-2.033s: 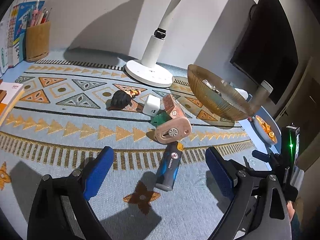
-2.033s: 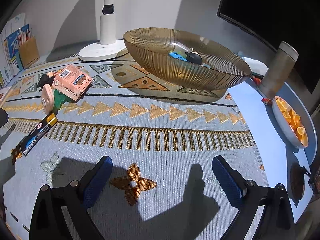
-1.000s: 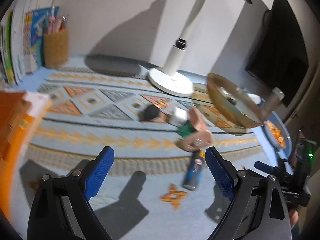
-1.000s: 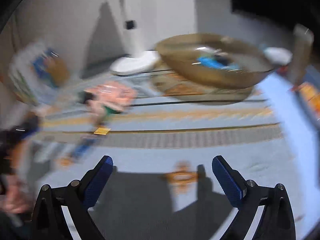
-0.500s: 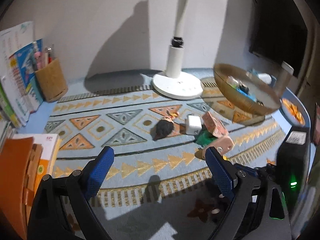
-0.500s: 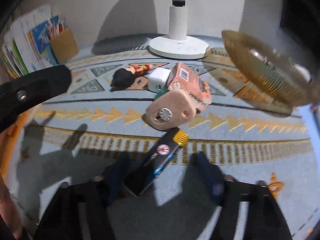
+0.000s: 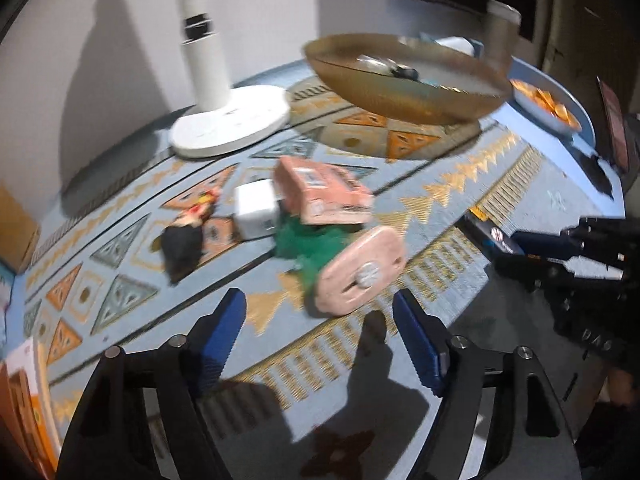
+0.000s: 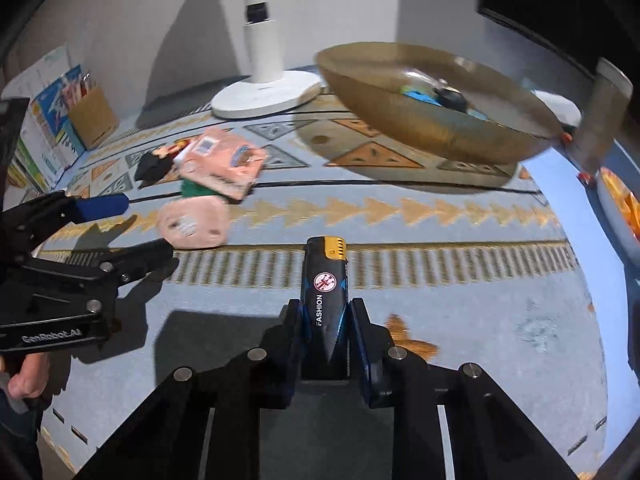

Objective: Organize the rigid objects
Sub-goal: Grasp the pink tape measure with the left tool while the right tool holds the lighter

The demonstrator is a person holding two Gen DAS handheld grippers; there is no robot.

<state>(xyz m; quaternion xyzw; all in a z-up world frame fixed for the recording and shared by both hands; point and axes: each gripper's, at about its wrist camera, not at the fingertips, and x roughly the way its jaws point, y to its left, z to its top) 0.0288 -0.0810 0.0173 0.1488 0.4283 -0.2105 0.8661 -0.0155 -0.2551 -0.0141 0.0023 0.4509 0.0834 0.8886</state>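
Right gripper (image 8: 326, 320) clamps lighter (image 8: 325, 280), long axis pointing up-frame | bowl (image 8: 432, 120) upper right | left gripper (image 7: 318, 320) gapes empty

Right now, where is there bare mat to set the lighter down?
Bare mat lies ahead of the right tool, between the striped band and the lighter. It is crowded left, around the pink dispenser and pink box. The bowl fills the far side.

Probably a home living room or study: a blue patterned woven table mat (image 8: 460, 300), white desk lamp base (image 7: 230, 120), ribbed amber glass bowl (image 8: 420, 120), dark television screen (image 8: 560, 4).
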